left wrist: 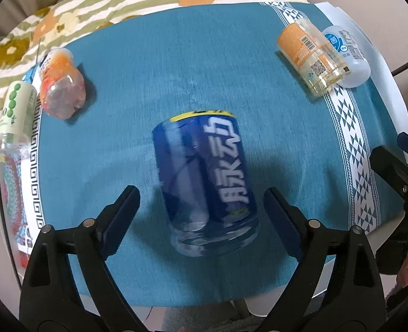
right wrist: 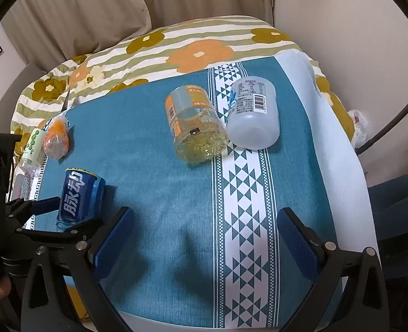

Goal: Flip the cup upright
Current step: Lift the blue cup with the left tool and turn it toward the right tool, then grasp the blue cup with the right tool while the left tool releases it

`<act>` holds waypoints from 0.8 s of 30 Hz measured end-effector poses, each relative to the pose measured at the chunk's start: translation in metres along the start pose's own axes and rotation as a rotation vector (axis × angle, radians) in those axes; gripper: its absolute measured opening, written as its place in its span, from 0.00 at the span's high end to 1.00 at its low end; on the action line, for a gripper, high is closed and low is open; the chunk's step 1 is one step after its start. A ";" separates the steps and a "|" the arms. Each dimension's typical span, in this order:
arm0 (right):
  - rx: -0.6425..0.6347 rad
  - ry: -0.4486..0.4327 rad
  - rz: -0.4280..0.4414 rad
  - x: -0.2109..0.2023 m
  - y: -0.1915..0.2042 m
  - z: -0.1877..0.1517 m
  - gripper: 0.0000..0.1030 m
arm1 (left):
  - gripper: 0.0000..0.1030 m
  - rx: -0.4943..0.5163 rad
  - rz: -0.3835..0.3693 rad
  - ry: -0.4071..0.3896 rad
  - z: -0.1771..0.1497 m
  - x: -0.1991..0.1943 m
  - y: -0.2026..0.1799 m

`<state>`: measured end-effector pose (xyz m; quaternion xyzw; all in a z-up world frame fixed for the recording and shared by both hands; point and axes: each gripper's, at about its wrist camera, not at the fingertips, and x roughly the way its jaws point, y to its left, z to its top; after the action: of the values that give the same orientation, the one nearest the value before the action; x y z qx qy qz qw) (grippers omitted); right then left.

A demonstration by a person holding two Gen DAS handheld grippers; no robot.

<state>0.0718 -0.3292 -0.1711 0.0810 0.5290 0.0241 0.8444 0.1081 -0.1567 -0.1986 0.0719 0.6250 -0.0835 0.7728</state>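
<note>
A blue-labelled clear cup (left wrist: 206, 182) with white characters stands upside down on the teal cloth, its clear base up and its yellow-edged mouth on the cloth. My left gripper (left wrist: 202, 210) is open, its fingers on either side of the cup's base without touching it. The cup also shows in the right wrist view (right wrist: 79, 196), with the left gripper (right wrist: 65, 210) around it. My right gripper (right wrist: 205, 232) is open and empty above bare cloth near the front edge.
An orange-labelled cup (right wrist: 195, 127) and a white translucent cup (right wrist: 252, 116) stand inverted at the back right. An orange cup (left wrist: 61, 88) and a green-dotted cup (left wrist: 15, 110) sit at the left edge. A floral quilt (right wrist: 176, 52) lies behind the table.
</note>
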 end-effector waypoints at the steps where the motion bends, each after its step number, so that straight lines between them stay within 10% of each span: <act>1: 0.002 0.000 -0.001 0.000 0.000 -0.001 0.01 | 0.06 -0.002 -0.003 -0.001 -0.001 -0.001 0.000; 14: -0.034 0.005 0.025 -0.024 0.021 0.024 0.01 | 0.00 -0.013 -0.022 -0.116 -0.006 -0.065 0.025; 24: -0.146 0.235 0.107 0.007 0.085 0.065 0.01 | 0.00 -0.144 -0.021 -0.157 -0.026 -0.089 0.111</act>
<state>0.1373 -0.2523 -0.1357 0.0440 0.6159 0.1170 0.7779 0.0897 -0.0399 -0.1165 0.0029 0.5677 -0.0520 0.8216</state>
